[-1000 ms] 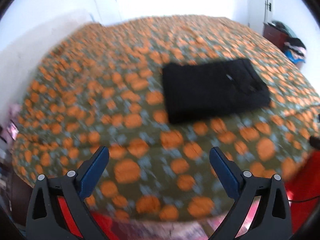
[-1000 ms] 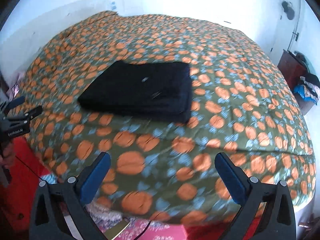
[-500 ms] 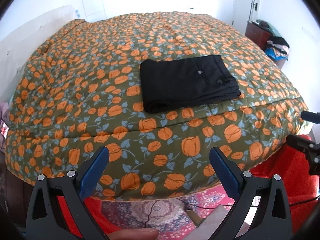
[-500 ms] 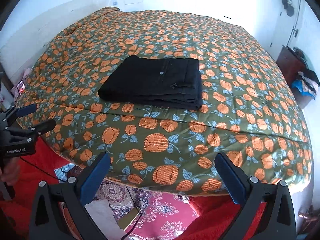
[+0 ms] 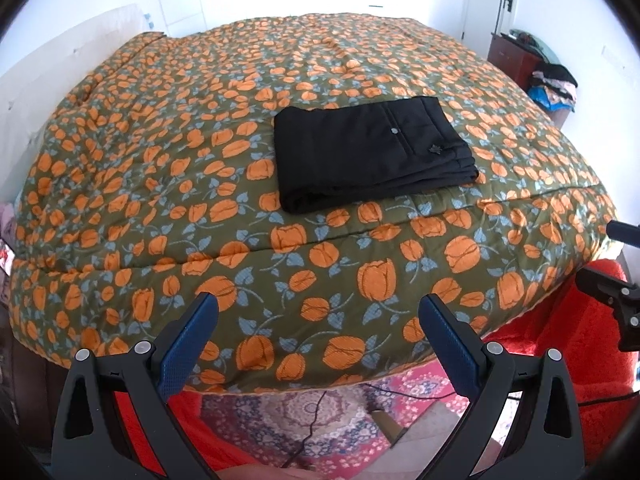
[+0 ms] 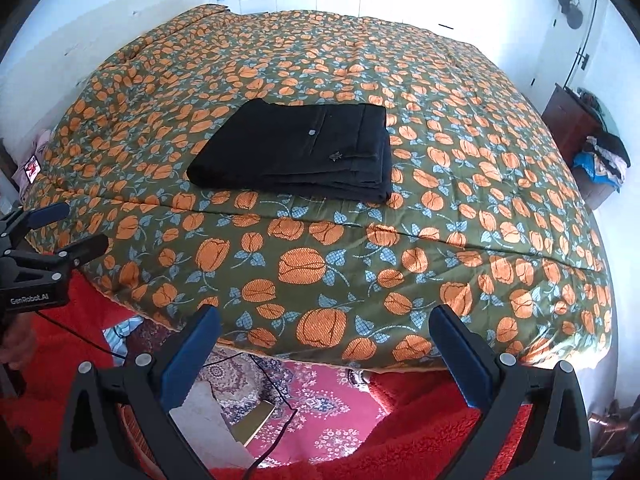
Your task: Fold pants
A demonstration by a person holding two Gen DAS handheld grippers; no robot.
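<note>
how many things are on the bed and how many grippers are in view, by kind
black folded pants: 1
floral bedspread: 1
grippers, both open and empty: 2, the left gripper and the right gripper
total: 4

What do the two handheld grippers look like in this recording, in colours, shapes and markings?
Both match: the left gripper and right gripper have black triangular frames with cut-out holes and silver rivets. Their fingers carry flat blue textured pads. Seen from the right wrist, the left gripper's body shows white "GenRobot.AI" lettering and a thin black cable trailing from it.
</note>
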